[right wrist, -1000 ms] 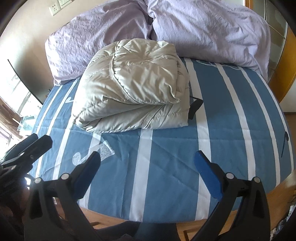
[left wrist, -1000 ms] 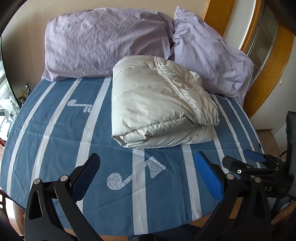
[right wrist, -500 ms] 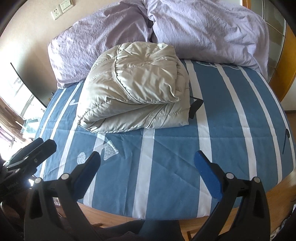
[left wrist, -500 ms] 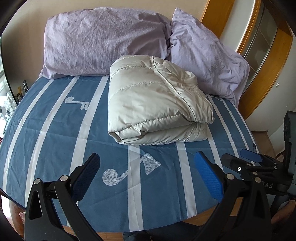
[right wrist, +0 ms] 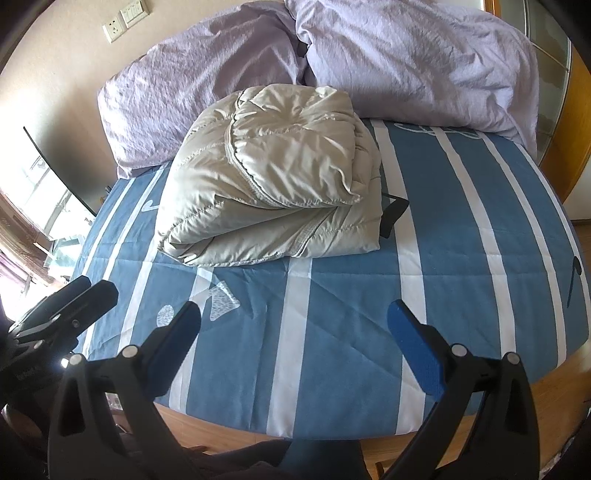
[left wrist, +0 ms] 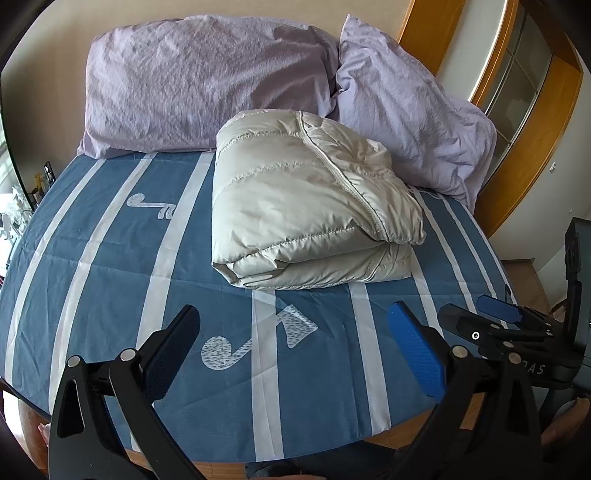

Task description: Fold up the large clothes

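We see the folded puffy jacket [left wrist: 310, 206] lying ahead on the bed [left wrist: 92, 266]. Our left gripper [left wrist: 293, 345] and right gripper [right wrist: 293, 341] are wide apart, holding nothing, well back from it.

Both cameras now sit farther back from the folded puffer jacket [left wrist: 310, 206] than a second ago. In the left wrist view more of the blue striped bedspread [left wrist: 92, 266] shows in front of the jacket, the music-note print [left wrist: 258, 339] lies lower and closer to the foot edge, and the wooden bed frame [left wrist: 417, 428] peeks out below it. In the right wrist view the jacket [right wrist: 273, 173] sits higher, and the wall sockets [right wrist: 125, 18] above the lilac pillows [right wrist: 192, 85] come fully into sight. The right gripper [left wrist: 495, 321] shows more fully beside the jacket's right.
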A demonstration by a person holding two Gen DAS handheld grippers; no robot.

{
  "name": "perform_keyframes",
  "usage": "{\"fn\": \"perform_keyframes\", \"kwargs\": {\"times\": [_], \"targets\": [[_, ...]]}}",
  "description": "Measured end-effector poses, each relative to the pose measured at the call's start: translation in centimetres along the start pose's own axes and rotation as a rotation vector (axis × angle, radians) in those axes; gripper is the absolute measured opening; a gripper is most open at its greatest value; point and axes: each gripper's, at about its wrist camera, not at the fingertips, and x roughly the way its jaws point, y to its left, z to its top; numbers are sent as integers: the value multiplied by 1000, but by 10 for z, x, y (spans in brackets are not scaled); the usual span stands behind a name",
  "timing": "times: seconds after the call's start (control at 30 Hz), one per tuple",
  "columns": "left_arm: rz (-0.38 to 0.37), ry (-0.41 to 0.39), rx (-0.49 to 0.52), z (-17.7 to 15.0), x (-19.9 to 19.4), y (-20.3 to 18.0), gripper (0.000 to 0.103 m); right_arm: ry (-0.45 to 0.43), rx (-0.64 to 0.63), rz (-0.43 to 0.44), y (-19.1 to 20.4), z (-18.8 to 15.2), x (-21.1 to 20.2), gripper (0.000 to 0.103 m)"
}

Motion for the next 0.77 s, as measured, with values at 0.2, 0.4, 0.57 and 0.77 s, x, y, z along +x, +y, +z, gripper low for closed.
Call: {"fn": "perform_keyframes", "kwargs": {"times": [0.2,0.4,0.57,0.77], "targets": [[-2,3,8,-1,2,-1,102,5,2,1,0,1,2,101],[-4,7,4,0,3,-1,102,6,2,0,-1,1,2,101],[0,9,-1,-1,4,-2,102,6,2,0,-1,1,2,101],[2,13,-13,-2,6,-1,102,2,1,-2,-3,2,2,101]]}}
